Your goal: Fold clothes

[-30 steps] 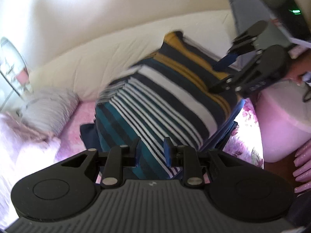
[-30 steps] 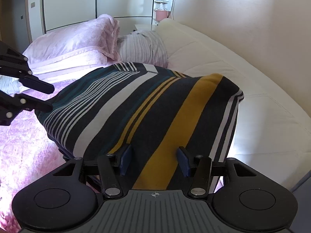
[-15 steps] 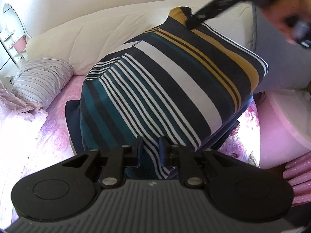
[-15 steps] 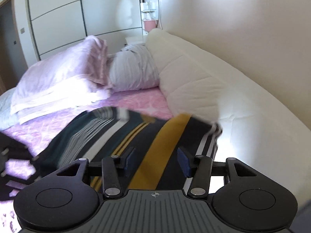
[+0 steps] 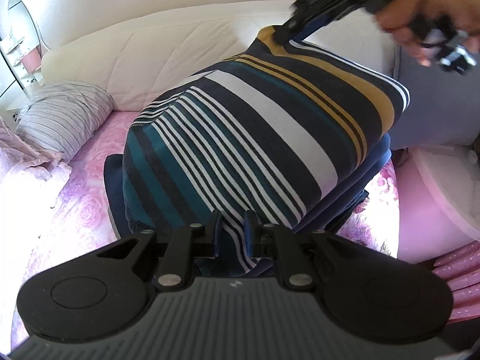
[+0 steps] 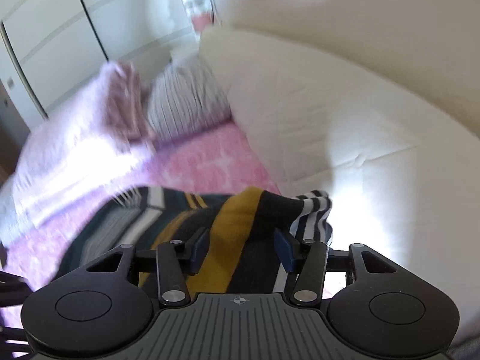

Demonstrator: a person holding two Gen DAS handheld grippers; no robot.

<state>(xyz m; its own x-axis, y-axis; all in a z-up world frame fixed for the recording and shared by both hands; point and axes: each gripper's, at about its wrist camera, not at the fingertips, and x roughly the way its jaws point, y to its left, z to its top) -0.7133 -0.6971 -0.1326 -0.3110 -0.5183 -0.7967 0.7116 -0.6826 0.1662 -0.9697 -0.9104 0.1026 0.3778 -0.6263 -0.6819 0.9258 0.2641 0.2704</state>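
Two blue-padded fingers of the left gripper [image 5: 232, 234] are sitting almost together at the near edge of the striped sweater [image 5: 255, 138], pinching a narrow fold of its striped hem between the pads. From that pinch the sweater is spreading away, folded into a thick block whose teal, white, navy and mustard bands are running toward the far right corner. Under it a dark blue garment [image 5: 372, 168] is lying, its edges sticking out to the left and right of the sweater. Both are resting on the pink floral bedspread [image 5: 84, 198].

At the far corner of the sweater, in the left wrist view, the right gripper [image 5: 288, 31] is meeting the mustard band, with a person's hand [image 5: 432, 15] blurred behind it. In the right wrist view the right gripper's fingers [image 6: 283, 247] are standing about half apart with the sweater's mustard and black corner rising between them. The cloth is lying against the right-hand pad, but a gap is showing at the left-hand pad, so the jaws are not clamping it; whether the corner is truly loose I cannot tell through the blur.

Farther out, a grey striped pillow [image 5: 63, 114] is lying at the far left of the bed beside pale pink pillows [image 6: 90, 111]. A white padded headboard [image 5: 156, 54] is curving along the far side, and white wardrobe doors [image 6: 75, 21] are standing beyond the pillows.
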